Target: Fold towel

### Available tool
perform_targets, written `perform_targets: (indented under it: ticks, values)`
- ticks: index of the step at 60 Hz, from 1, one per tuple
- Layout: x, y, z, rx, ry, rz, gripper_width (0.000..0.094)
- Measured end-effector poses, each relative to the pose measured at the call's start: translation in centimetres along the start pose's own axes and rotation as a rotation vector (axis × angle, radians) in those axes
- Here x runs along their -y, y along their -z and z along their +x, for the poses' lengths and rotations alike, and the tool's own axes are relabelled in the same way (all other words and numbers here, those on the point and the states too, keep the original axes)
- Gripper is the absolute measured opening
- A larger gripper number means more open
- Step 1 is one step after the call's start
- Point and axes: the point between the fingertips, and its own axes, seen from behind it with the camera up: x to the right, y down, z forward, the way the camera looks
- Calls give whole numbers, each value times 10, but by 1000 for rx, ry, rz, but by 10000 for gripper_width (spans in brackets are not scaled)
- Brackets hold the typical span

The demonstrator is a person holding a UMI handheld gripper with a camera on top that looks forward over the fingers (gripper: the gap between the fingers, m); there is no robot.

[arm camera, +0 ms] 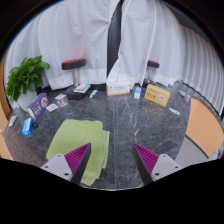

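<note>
The claw (112, 158) hangs released, nothing between its pads. Just ahead of its left finger a green towel (82, 142) lies folded on the dark desk (140, 125); soft, light and limp, best pinched at a corner
</note>
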Motion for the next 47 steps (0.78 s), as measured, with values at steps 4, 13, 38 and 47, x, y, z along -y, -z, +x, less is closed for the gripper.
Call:
perform_targets:
  ticks: [4, 13, 38, 47]
  values:
    - [5, 20, -6, 4, 15, 26, 851]
    - [9, 80, -31, 16, 21, 78, 849]
    - [-62, 276, -87, 6, 46, 132, 851]
    - [-73, 316, -95, 12, 45, 151, 851]
